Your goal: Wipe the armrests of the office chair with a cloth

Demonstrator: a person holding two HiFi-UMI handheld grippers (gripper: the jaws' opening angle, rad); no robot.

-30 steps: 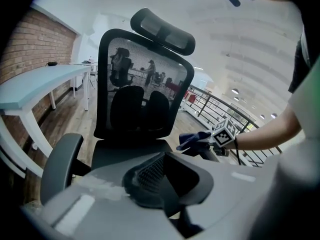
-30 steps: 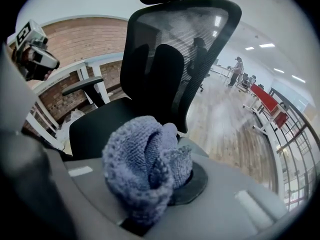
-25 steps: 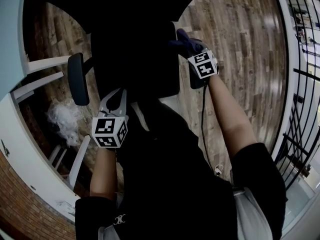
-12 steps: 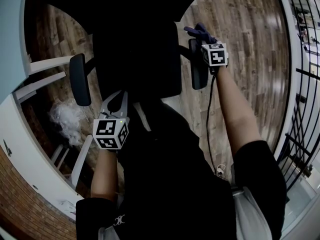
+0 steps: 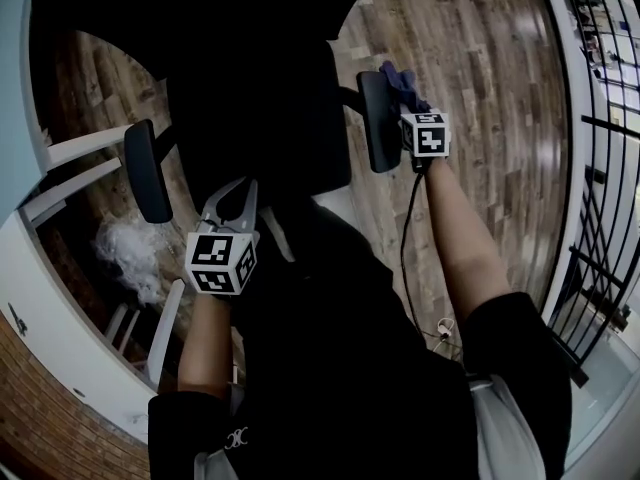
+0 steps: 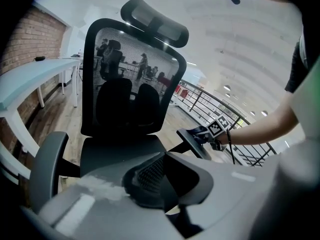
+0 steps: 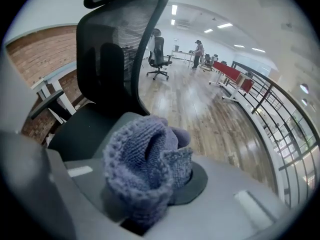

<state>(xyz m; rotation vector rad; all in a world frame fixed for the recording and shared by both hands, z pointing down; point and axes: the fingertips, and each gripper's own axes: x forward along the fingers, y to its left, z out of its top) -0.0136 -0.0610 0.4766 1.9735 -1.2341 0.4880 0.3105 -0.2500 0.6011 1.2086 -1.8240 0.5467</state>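
Lengthwise front-to-back: armrest (image 5: 375,123) beside cloth (image 5: 400,80)

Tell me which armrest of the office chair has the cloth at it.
The armrest on the person's right: the purple cloth, held in the right gripper, is at its far end. The other armrest has nothing on it.

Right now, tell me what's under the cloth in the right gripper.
The cloth is clamped in the right gripper, hiding the gap beneath. The head view shows it against the chair's armrest; the contact spot is covered.
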